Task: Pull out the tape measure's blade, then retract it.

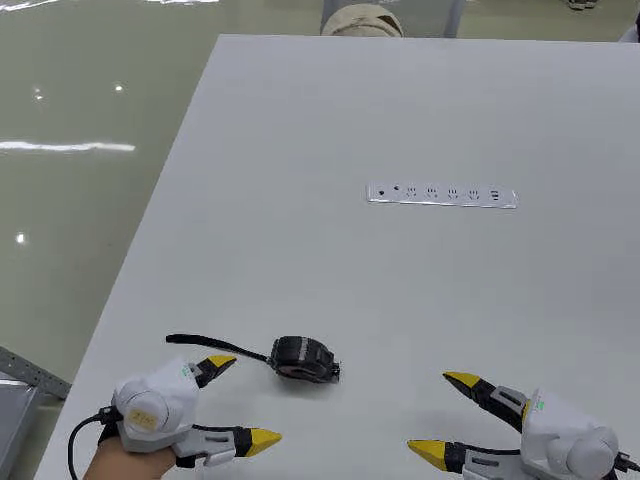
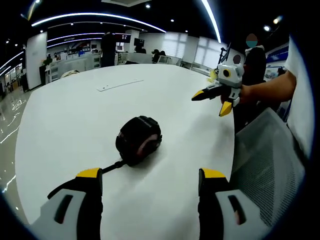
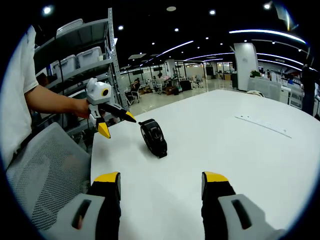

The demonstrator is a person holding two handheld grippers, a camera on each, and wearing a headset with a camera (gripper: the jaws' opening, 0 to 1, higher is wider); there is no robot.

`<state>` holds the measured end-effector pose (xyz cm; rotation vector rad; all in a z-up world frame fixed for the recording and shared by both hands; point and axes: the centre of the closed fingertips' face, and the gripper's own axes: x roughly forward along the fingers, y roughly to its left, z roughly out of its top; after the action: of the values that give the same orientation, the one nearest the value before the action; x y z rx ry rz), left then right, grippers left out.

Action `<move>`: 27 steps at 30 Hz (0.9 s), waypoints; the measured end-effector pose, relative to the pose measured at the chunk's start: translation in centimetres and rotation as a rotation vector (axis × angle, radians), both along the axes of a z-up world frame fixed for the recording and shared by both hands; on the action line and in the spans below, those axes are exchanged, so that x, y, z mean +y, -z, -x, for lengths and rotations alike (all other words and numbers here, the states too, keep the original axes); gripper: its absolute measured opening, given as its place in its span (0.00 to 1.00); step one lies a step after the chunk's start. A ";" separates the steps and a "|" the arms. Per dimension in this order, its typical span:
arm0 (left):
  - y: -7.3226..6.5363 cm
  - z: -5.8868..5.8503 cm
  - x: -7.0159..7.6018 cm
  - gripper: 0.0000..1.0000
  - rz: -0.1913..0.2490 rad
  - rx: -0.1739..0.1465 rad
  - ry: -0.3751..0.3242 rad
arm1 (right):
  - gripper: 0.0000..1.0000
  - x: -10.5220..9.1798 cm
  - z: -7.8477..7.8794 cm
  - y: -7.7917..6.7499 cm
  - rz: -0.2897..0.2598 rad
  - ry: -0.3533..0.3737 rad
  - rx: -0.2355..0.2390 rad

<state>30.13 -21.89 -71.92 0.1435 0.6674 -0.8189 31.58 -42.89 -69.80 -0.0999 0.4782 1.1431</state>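
Note:
A black tape measure (image 1: 303,359) lies on the white table (image 1: 400,130) near its front edge, with a black wrist strap (image 1: 215,345) trailing off to the left. No blade shows outside the case. My left gripper (image 1: 241,399) is open just left of the tape measure (image 2: 139,139), its jaws a short way from the case with the strap end between them. My right gripper (image 1: 445,416) is open too, at the front right, well apart from the tape measure (image 3: 154,137). In each gripper view the other gripper appears: the right gripper (image 2: 214,100) and the left gripper (image 3: 115,122).
A white power strip (image 1: 441,195) lies flat at mid-table, farther back. The table's left edge drops to a glossy green floor (image 1: 80,150). A mesh chair (image 3: 40,175) is close to the table's front edge. Shelving with bins (image 3: 82,60) stands behind.

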 end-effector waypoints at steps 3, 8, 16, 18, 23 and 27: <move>0.1 -0.3 0.0 0.77 -0.008 0.000 0.010 | 0.66 0.1 -0.2 0.0 0.000 -0.005 0.000; 0.3 -0.8 0.0 0.77 -0.011 0.004 0.018 | 0.66 0.4 -0.4 0.3 -0.007 -0.015 0.003; 0.7 -1.7 -0.3 0.76 -0.014 0.010 0.042 | 0.66 1.0 -0.8 0.4 -0.009 -0.033 0.006; 0.7 -1.9 -0.4 0.76 -0.016 0.009 0.046 | 0.66 1.0 -0.9 0.5 -0.011 -0.037 0.004; 1.1 -2.5 -0.6 0.76 -0.016 0.011 0.064 | 0.65 1.2 -1.1 0.7 -0.014 -0.050 0.002; 1.3 -3.1 -0.7 0.75 -0.009 0.014 0.065 | 0.65 1.4 -1.2 0.7 -0.023 -0.061 0.002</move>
<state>33.19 -22.58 -73.18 0.1688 0.6822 -0.8803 32.76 -41.48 -70.53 -0.0938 0.4660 1.2082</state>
